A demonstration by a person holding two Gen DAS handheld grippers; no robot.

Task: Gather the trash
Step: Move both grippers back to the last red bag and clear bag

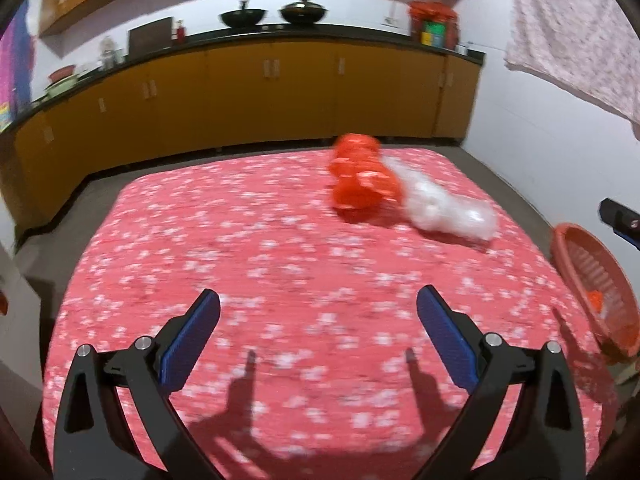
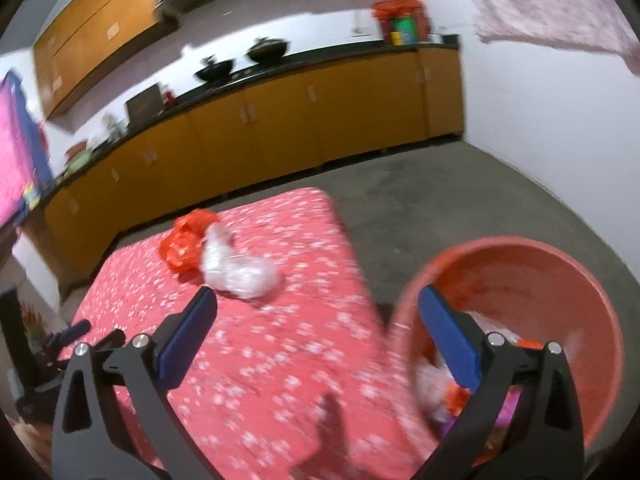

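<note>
A crumpled orange plastic bag (image 1: 362, 180) and a clear plastic bag (image 1: 448, 208) lie touching at the far right of the table with a red flowered cloth (image 1: 240, 260). My left gripper (image 1: 318, 306) is open and empty, low over the near part of the table. In the right wrist view the orange bag (image 2: 182, 246) and the clear bag (image 2: 240, 268) lie beyond my right gripper (image 2: 318, 304), which is open and empty over the table's right edge and the orange basket (image 2: 560, 280). The basket holds several pieces of trash (image 2: 440, 392). The basket also shows in the left wrist view (image 1: 592, 280).
Yellow kitchen cabinets (image 1: 260, 96) with a black counter and two woks (image 1: 276, 14) run along the far wall. Grey floor (image 2: 460, 204) surrounds the table. A patterned cloth (image 1: 572, 24) hangs at the upper right. The left gripper shows at the left edge of the right wrist view (image 2: 60, 344).
</note>
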